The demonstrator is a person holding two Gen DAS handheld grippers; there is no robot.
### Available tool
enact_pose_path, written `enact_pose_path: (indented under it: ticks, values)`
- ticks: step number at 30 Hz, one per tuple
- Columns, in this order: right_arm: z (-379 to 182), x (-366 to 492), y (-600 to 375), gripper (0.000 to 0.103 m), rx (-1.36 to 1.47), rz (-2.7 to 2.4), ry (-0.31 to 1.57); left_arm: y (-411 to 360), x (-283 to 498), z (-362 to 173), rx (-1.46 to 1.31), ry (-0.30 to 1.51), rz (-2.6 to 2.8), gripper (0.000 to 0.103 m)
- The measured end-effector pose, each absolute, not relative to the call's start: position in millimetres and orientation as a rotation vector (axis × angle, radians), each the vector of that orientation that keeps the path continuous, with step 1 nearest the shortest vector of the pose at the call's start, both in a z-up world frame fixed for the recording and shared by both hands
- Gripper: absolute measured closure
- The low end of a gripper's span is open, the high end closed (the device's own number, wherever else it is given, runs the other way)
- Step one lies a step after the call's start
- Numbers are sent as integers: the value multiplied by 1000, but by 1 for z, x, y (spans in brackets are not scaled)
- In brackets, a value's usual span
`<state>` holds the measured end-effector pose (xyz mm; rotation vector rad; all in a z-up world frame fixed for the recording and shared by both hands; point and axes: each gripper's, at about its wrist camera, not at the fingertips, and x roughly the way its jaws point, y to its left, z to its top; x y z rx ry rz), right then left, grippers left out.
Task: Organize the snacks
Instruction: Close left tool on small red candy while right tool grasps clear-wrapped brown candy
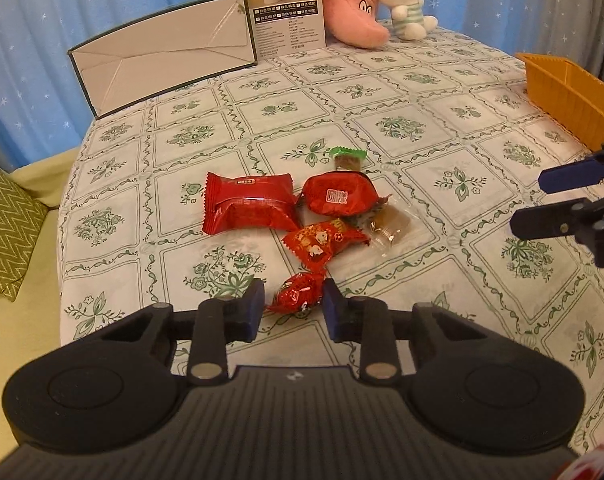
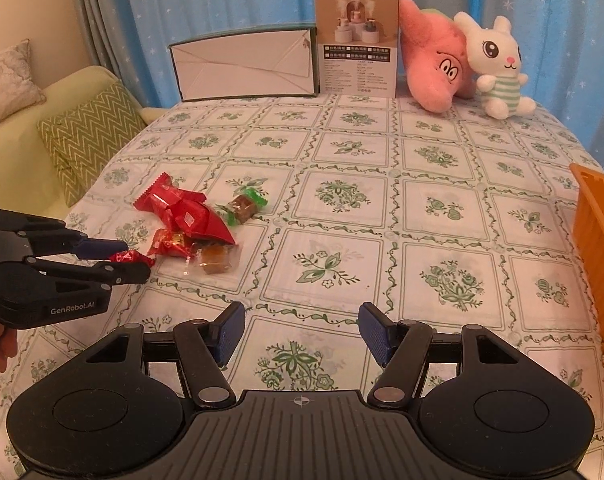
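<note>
A small red foil candy (image 1: 297,292) lies on the flowered tablecloth (image 1: 382,128), and my left gripper (image 1: 293,306) is shut on it, a pad against each side. The right wrist view shows the same candy (image 2: 130,258) pinched between the left gripper's (image 2: 135,258) fingers. Just beyond lie a large red packet (image 1: 249,208), a red pouch (image 1: 338,194), a patterned red packet (image 1: 324,242), a clear-wrapped brown candy (image 1: 390,226) and a green-wrapped brown candy (image 1: 348,158). My right gripper (image 2: 302,332) is open over bare cloth, to the right of the pile.
An orange basket (image 2: 598,260) stands at the table's right edge. At the back are an open white-lined box (image 2: 245,66), a product carton (image 2: 356,44), a pink plush (image 2: 434,64) and a white rabbit plush (image 2: 498,68). A sofa with a zigzag cushion (image 2: 89,132) lies left.
</note>
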<state>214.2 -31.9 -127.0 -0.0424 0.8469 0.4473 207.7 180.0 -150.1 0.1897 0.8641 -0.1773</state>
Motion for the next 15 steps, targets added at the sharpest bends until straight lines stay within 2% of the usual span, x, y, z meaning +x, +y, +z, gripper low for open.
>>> enact_pose_path:
  ticks: [5,15]
  values:
    - [-131,219,-27,39,-38,463,842,182,203,-147,128,877,-161,81]
    - [-141,227,19,39,-83,588,782,196,193,-132,-16,852,-43,82]
